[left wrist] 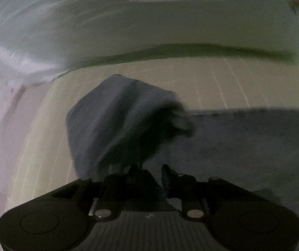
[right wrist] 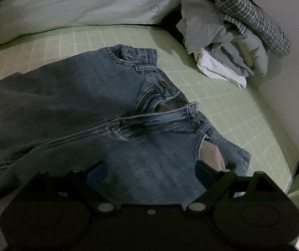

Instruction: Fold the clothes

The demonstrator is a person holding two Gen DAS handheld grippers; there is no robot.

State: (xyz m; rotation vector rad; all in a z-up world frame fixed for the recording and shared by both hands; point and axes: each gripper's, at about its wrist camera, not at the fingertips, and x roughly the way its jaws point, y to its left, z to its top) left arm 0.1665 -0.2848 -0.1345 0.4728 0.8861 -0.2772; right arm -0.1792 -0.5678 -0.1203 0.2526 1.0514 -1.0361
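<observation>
The jeans point(right wrist: 111, 96) lie spread on the green checked sheet point(right wrist: 222, 104), and their long axis runs across me: the waistband point(right wrist: 145, 62) and open fly sit to my right, under my right gripper point(right wrist: 151, 173), while the legs run away to my left into shadow. My right gripper hangs low over the hip part of the denim with its blue-padded fingers point(right wrist: 98, 172) spread wide apart and nothing between them; the pocket lining point(right wrist: 211, 154) shows pale just beside the right finger. My left gripper point(left wrist: 149, 169) is at the other end, and its fingers stand close together on a bunch of the blue cloth point(left wrist: 116, 121), which rises from them in a raised, draped fold while the rest of the garment lies flat to the right of it. That view is smeared with motion, so I cannot tell which hem or edge I hold. What matters, as I judge it, is that my left hand has the leg end lifted and my right is nearer the waist, so any fold along the length would bring the left toward the right along that axis. A pile of other clothes point(right wrist: 233, 48), a checked piece on top, sits well apart at the far right, near the pillow point(right wrist: 76, 2).
</observation>
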